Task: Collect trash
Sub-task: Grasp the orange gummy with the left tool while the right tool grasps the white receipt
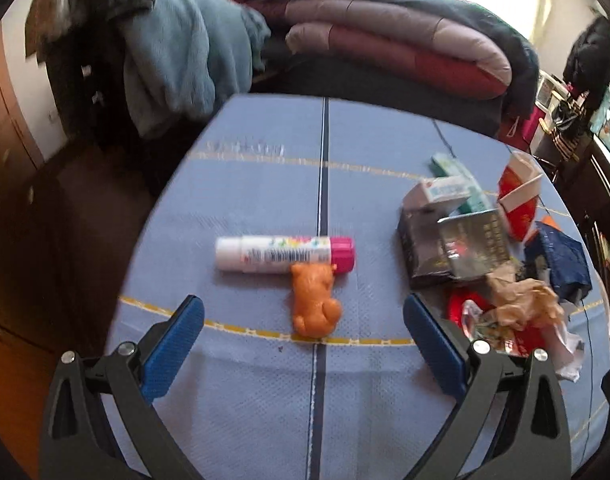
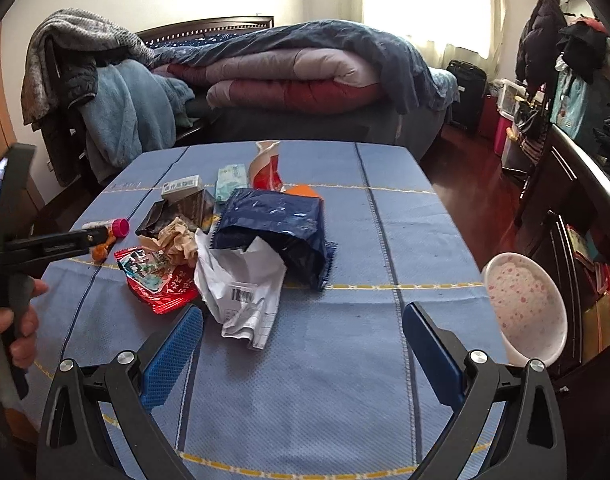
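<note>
We hold our left tool [image 1: 303,320] spread wide and empty above the blue-covered worktop [image 1: 265,184]. Between its blue pads [image 1: 173,344] and a little ahead lies an orange bear figure [image 1: 315,300], its head touching a white tube with a pink cap [image 1: 285,254] that lies crosswise.

Our right tool [image 2: 303,328] is likewise spread and grasps nothing. Just ahead of it sits the trash pile: a crumpled white paper with a barcode [image 2: 241,288] nearest, a red snack wrapper [image 2: 157,280] to its left, a wad of brown paper [image 2: 177,242] behind that, and a dark blue foil bag [image 2: 273,228] lying open toward us. Further back are a black packet [image 2: 185,208], a small white box [image 2: 181,186], a green pack [image 2: 231,180] and a torn red-and-white carton [image 2: 265,168]. A speckled pink bowl [image 2: 525,304] stands at the worktop's right edge, well apart from the pile. A hand [image 2: 13,320] grips the left tool's handle.
</note>
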A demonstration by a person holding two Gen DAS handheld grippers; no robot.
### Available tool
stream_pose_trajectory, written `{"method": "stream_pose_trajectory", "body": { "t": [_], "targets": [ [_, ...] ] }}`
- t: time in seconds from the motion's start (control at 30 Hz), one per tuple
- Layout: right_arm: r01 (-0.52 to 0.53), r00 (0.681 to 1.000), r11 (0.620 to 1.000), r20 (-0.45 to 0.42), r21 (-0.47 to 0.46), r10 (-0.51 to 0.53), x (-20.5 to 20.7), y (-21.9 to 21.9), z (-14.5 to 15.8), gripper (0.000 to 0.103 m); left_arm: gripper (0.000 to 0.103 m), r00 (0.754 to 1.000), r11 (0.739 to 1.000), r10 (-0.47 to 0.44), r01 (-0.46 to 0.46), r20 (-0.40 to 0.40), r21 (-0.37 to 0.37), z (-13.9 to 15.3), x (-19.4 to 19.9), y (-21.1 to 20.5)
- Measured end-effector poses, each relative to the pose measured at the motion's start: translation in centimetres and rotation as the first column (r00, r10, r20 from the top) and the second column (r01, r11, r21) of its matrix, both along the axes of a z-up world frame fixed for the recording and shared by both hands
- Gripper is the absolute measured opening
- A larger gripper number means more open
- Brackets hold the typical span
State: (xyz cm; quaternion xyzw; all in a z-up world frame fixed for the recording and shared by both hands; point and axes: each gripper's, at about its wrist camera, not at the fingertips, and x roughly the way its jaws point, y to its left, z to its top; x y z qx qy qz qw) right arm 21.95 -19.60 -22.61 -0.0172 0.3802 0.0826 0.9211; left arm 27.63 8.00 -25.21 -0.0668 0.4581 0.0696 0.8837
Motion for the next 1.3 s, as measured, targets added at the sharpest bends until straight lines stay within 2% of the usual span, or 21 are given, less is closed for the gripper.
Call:
{"method": "stream_pose_trajectory", "body": {
  "t": [0.03, 0.07, 0.13, 0.17, 0.2, 0.27, 0.5, 0.6, 0.7, 0.73, 0.77, 0.8, 0.87, 0.97, 1.17, 1.3],
  "targets": [
    [-0.002, 1.0, 1.0, -0.001, -0.002, 0.002, 0.1, 0.2, -0.1, 0.099, 0.093, 1.0, 1.0, 0.005, -0.005, -0.009, -0.002, -0.4, 0.1, -0.1],
    [-0.003, 1.0, 1.0, -0.003, -0.005, 0.003, 0.2, 0.3, -0.2, 0.099, 0.08, 1.0, 1.0, 0.006, -0.006, -0.026, 0.002, -0.9, 0.4, -0.2],
    [-0.006, 1.0, 1.0, -0.006, -0.007, 0.005, 0.3, 0.5, -0.2, 0.099, 0.07, 0.999, 1.0, 0.007, -0.006, -0.031, 0.024, -1.5, 0.8, -0.6],
    [-0.005, 1.0, 1.0, -0.006, -0.007, 0.005, 0.4, 0.5, -0.3, 0.099, 0.058, 1.0, 0.999, 0.004, -0.003, -0.022, 0.035, -1.4, 0.7, -1.0],
    [-0.003, 1.0, 1.0, -0.006, -0.007, 0.003, 0.4, 0.5, -0.3, 0.099, 0.053, 1.0, 0.999, 0.0, 0.0, -0.018, 0.046, -1.5, 0.8, -1.2],
    [0.001, 1.0, 1.0, -0.01, -0.003, -0.001, 0.7, 0.5, -0.3, 0.099, 0.026, 1.0, 0.998, 0.003, -0.003, -0.005, 0.061, -1.5, 1.0, -1.4],
    [-0.049, 0.996, 0.995, -0.065, 0.087, 0.054, 2.2, 1.6, -1.3, 0.099, 0.026, 0.999, 1.0, -0.005, 0.005, 0.034, -0.005, -1.2, 0.4, -1.3],
    [-0.04, 0.995, 0.99, -0.085, 0.136, 0.052, 3.5, 2.0, -2.1, 0.099, 0.026, 0.999, 1.0, 0.003, -0.002, 0.052, -0.025, -0.7, -0.4, -0.7],
    [-0.015, 0.993, 0.991, -0.117, 0.135, 0.031, 4.8, 2.4, -3.1, 0.098, 0.026, 0.998, 1.0, 0.004, -0.002, 0.063, -0.028, 0.1, -1.1, -0.6],
    [-0.013, 0.991, 0.992, -0.129, 0.124, 0.029, 5.1, 2.6, -3.5, 0.096, 0.026, 0.998, 1.0, 0.002, -0.001, 0.066, -0.025, 0.2, -1.3, -0.6],
    [-0.015, 0.988, 0.994, -0.151, 0.113, 0.032, 5.4, 2.8, -3.9, 0.084, 0.026, 0.998, 1.0, -0.001, 0.002, 0.07, -0.019, 0.5, -1.6, -0.8],
    [-0.019, 0.985, 0.994, -0.168, 0.111, 0.038, 5.5, 2.9, -4.3, 0.066, 0.026, 0.997, 1.0, -0.003, 0.004, 0.072, -0.017, 0.7, -1.7, -0.7],
    [-0.027, 0.983, 0.993, -0.177, 0.115, 0.047, 5.2, 2.9, -4.5, 0.047, 0.026, 0.997, 1.0, -0.008, 0.009, 0.08, -0.017, 1.2, -2.0, -0.9],
    [-0.054, 0.982, 0.988, -0.17, 0.145, 0.078, 4.1, 2.2, -3.9, 0.042, 0.026, 0.995, 0.999, -0.017, 0.019, 0.096, -0.025, 2.0, -2.7, -1.3],
    [-0.098, 0.982, 0.977, -0.138, 0.187, 0.125, 0.8, 0.4, -1.8, 0.042, 0.026, 0.988, 0.997, -0.052, 0.06, 0.146, -0.046, 4.3, -4.8, -3.0],
    [-0.125, 0.98, 0.965, -0.121, 0.229, 0.155, -1.2, -1.0, -0.6, 0.042, 0.026, 0.976, 0.991, -0.104, 0.118, 0.192, -0.062, 6.3, -6.5, -5.1]
  ]
}}
